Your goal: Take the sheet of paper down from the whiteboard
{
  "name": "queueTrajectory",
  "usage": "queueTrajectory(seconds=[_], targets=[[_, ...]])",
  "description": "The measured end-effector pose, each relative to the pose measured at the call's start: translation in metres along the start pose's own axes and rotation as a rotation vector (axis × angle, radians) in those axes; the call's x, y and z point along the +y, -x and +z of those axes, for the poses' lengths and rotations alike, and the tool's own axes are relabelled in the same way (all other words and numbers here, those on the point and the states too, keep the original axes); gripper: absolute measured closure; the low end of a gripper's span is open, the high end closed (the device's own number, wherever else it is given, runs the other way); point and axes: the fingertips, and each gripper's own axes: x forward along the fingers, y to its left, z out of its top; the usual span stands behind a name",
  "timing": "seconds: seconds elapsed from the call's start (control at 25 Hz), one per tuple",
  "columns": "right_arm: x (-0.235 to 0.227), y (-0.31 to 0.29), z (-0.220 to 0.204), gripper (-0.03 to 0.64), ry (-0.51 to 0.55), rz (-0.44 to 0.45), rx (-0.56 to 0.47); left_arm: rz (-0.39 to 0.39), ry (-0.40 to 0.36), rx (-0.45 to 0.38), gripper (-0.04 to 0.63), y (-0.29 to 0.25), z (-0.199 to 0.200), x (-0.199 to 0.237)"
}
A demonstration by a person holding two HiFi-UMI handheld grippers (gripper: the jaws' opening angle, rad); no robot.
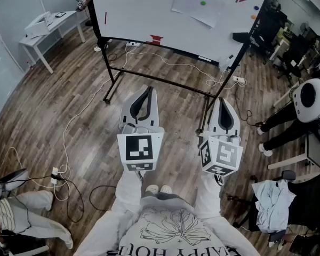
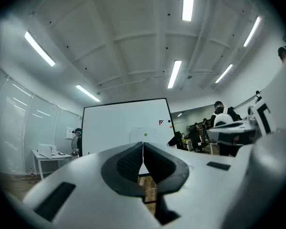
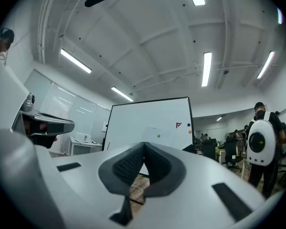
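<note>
A white sheet of paper hangs on the whiteboard, pinned by a green magnet. The same sheet shows faintly in the left gripper view, and the sheet in the right gripper view too. My left gripper and right gripper are held side by side in front of my body, well short of the board. Both are shut with nothing between the jaws: the left gripper and the right gripper each show their pads meeting at the tips.
The whiteboard stands on a black frame with white cables trailing on the wood floor. A white desk is at the left. A person with a white backpack stands at the right, near office chairs. Another person sits at lower left.
</note>
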Motion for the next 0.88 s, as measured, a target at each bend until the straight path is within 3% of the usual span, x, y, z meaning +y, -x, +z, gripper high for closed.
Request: queueTrajectory(seconds=[0.88], targets=[[-0.028, -0.029, -0.037, 0.614, -0.022, 0.070, 0.031, 0.053, -0.002, 0.049, 0.589, -0.029, -0.028, -0.020]])
